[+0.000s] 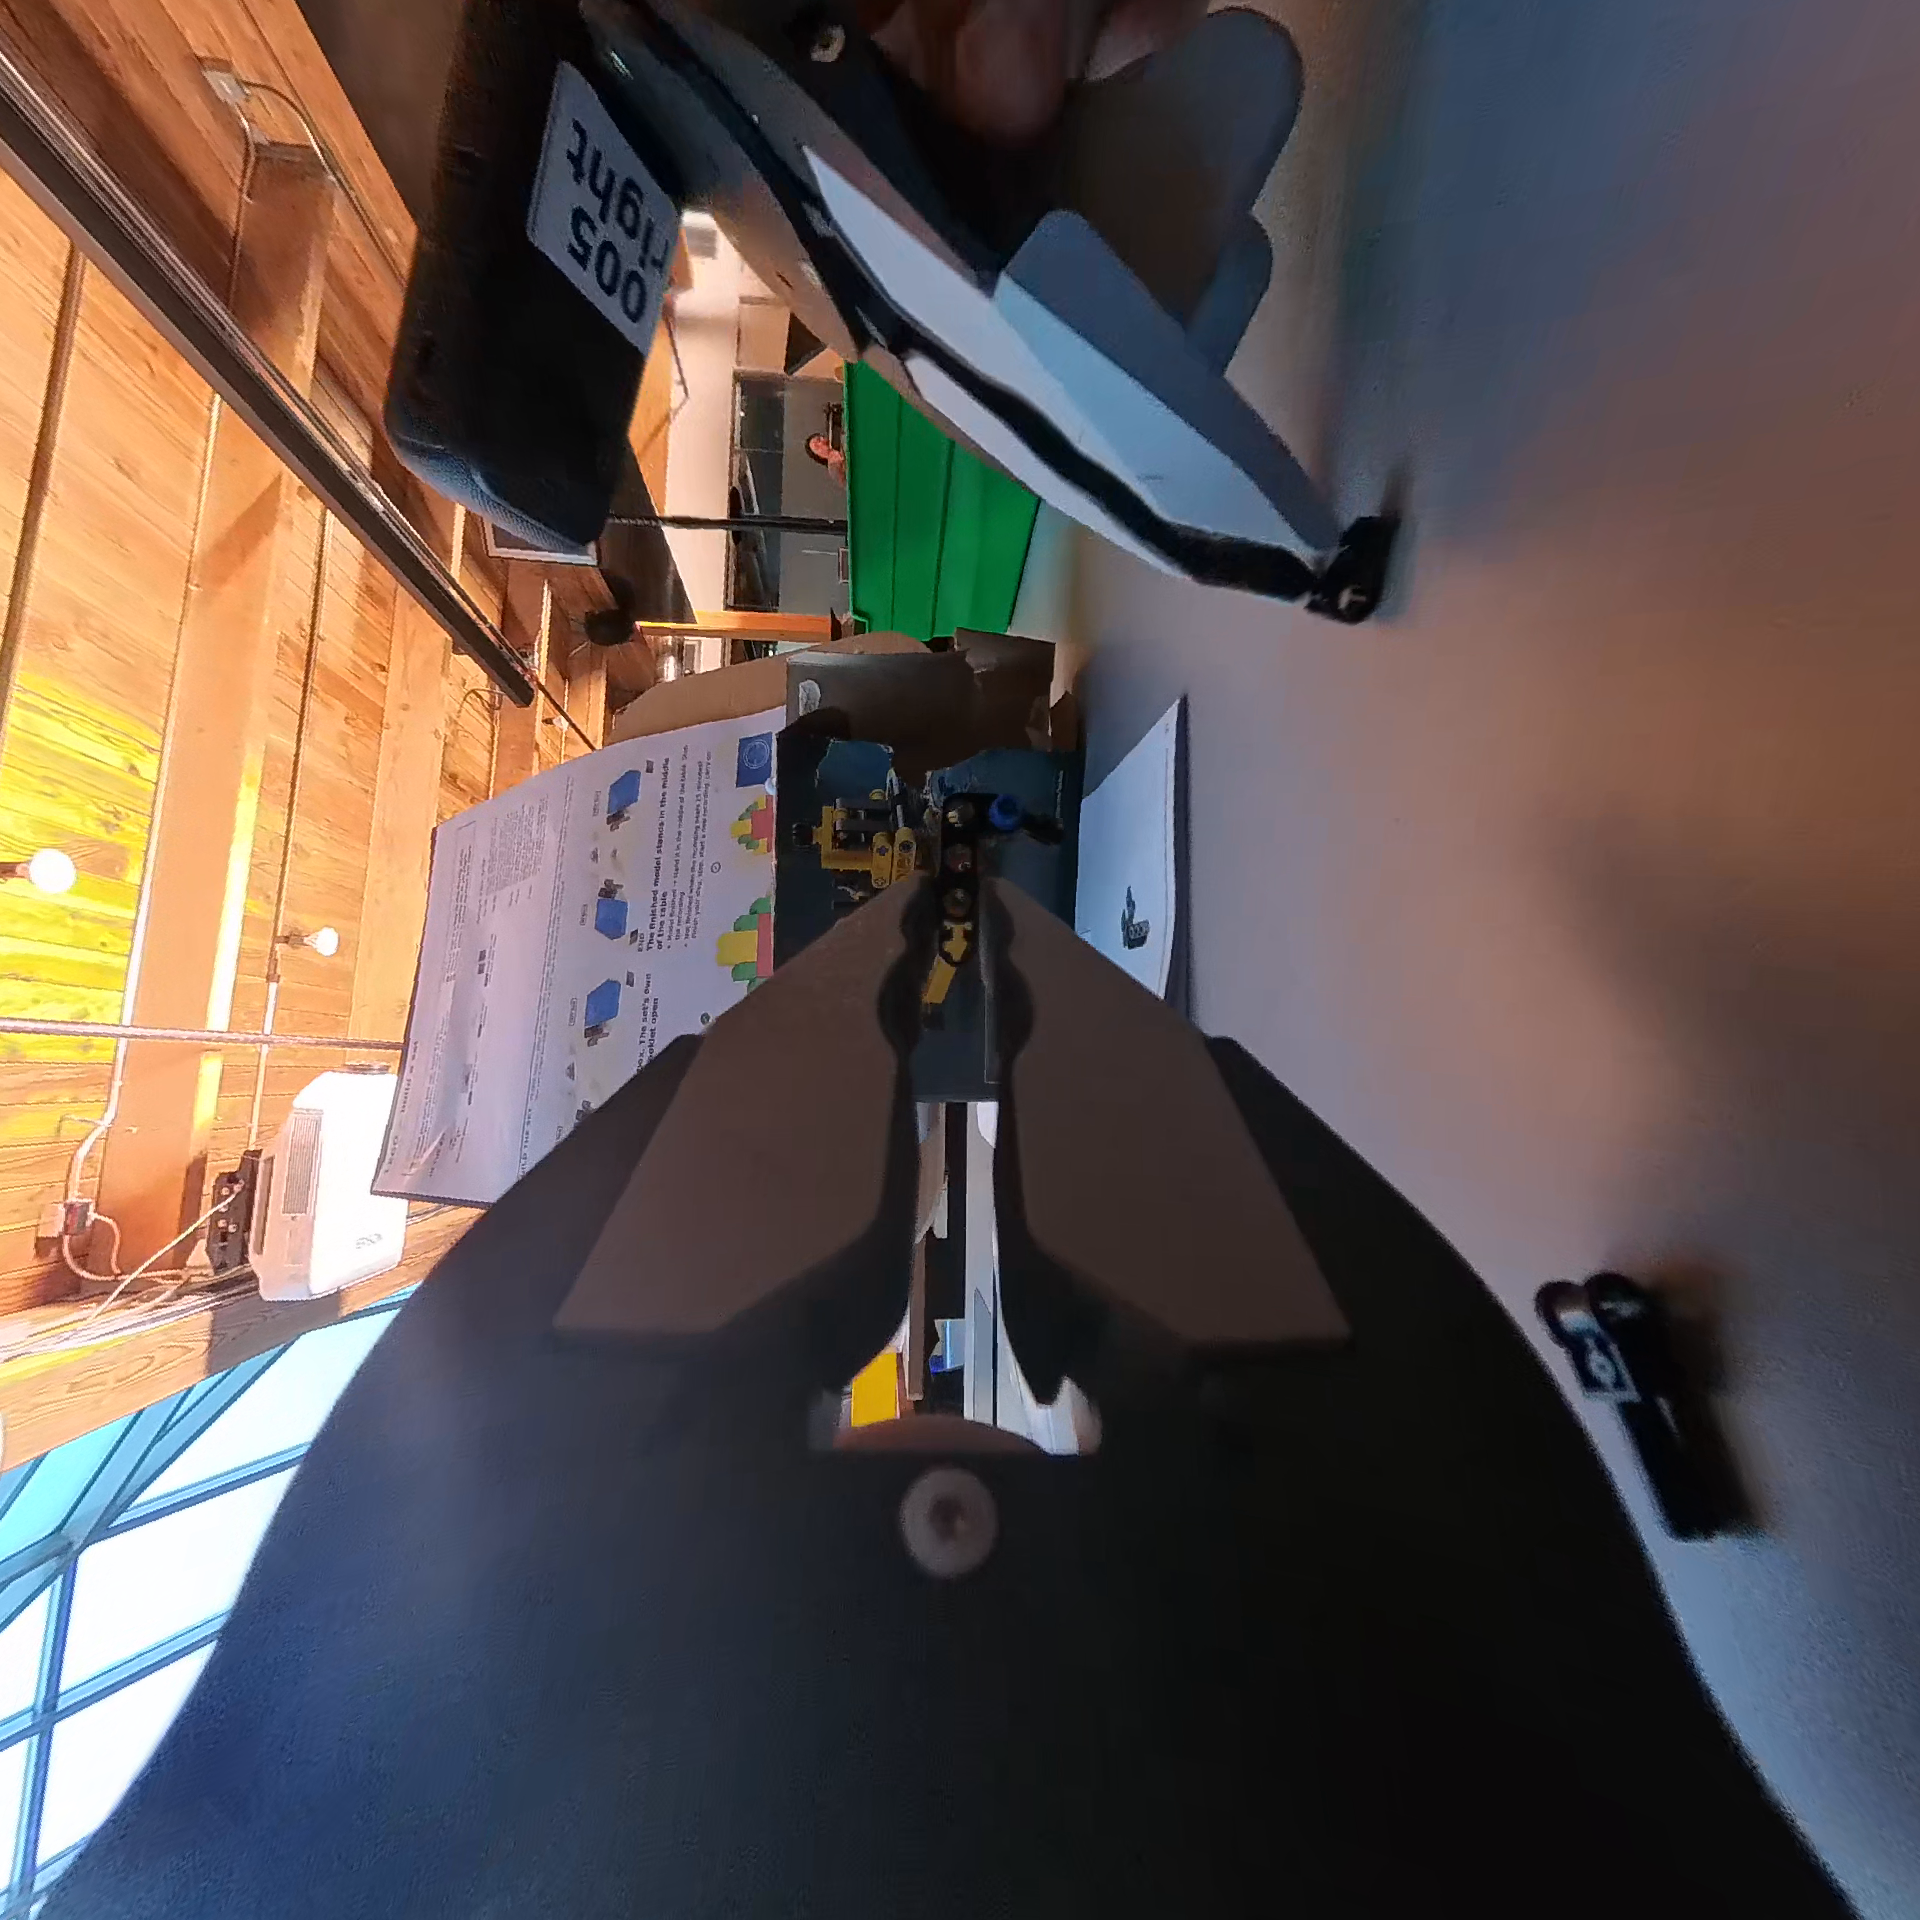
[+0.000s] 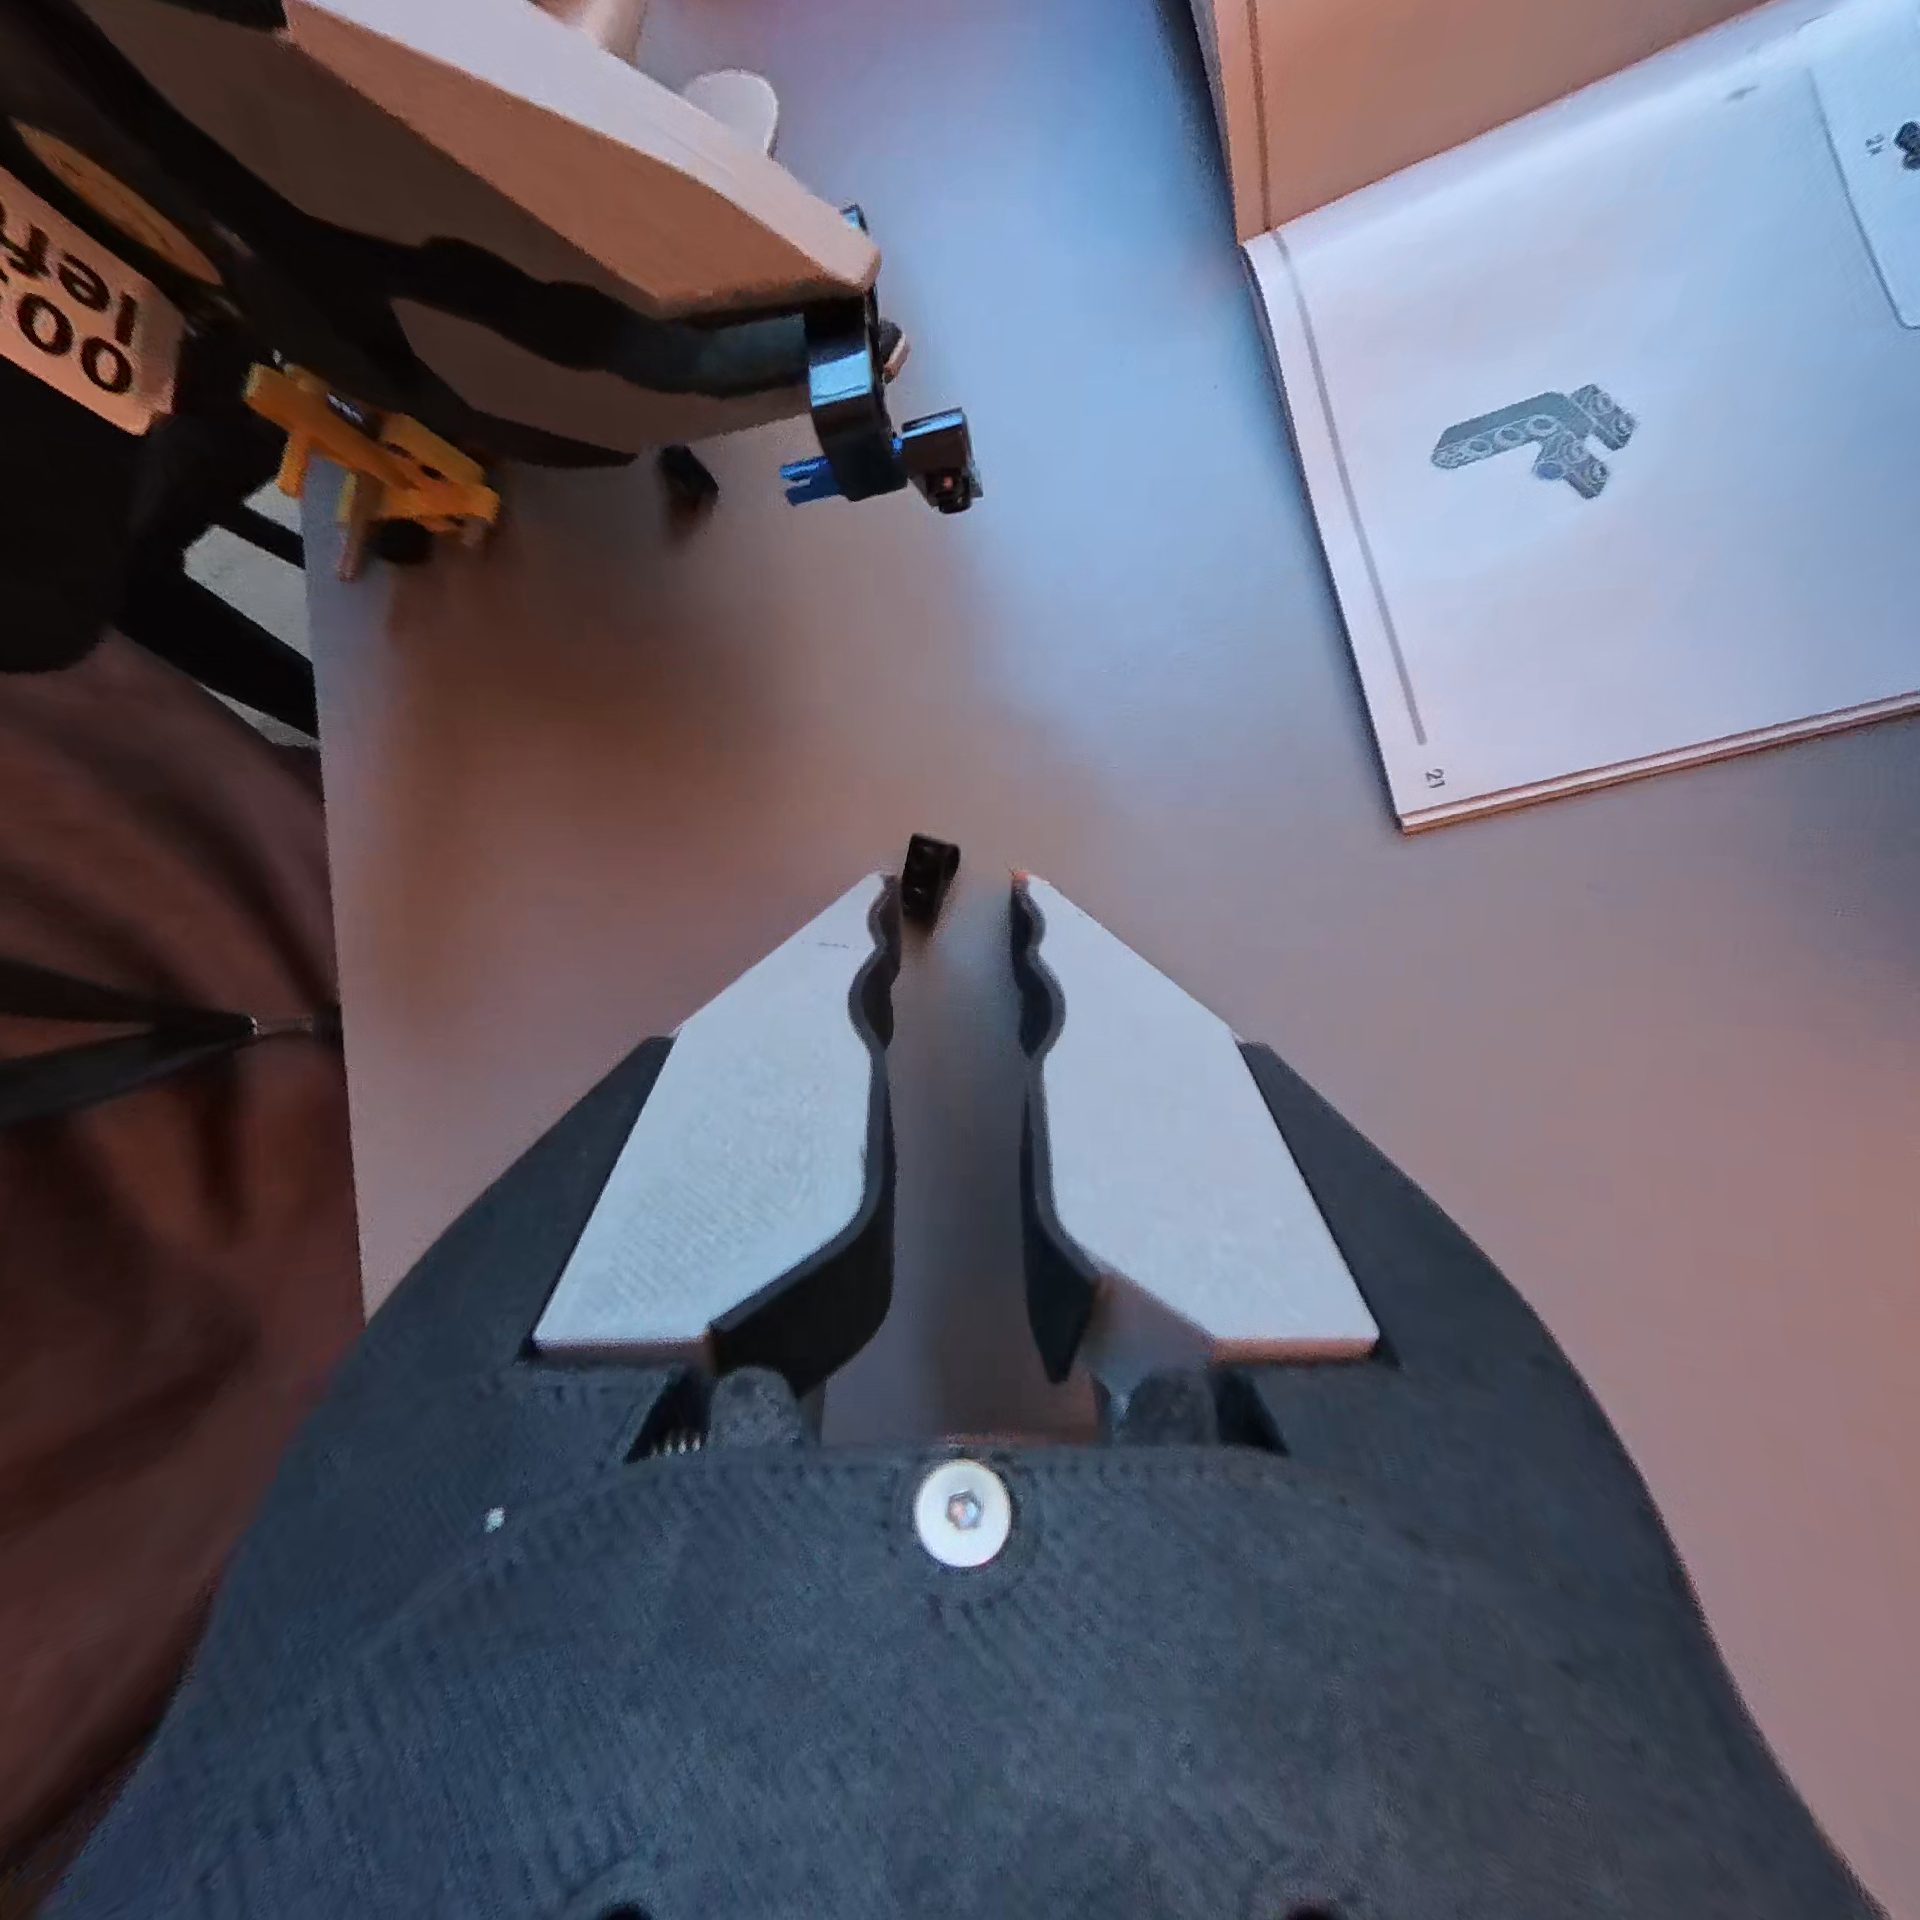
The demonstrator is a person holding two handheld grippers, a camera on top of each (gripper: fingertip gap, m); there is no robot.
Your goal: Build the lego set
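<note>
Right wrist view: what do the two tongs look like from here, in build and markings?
The right tongs have a black textured plastic body with a silver bolt, and two pale grey wedge-shaped fingers edged by wavy black pads. The left tongs, seen at the upper left, are built the same, with a black body carrying a pale label with dark lettering. A dark reddish-brown sleeve shows at the left edge.

Right gripper (image 2: 951, 883) jaws parted, small black piece (image 2: 928, 871) at left fingertip, bare grey table (image 2: 1143, 1039) ahead. Far left: left gripper (image 2: 831, 332) clamps black beam assembly (image 2: 862, 416), blocks that side. Far right: open instruction booklet (image 2: 1558, 468) lies flat. Between them, open lane. Loose black part (image 1: 1642, 1392) lies apart on table.
</note>
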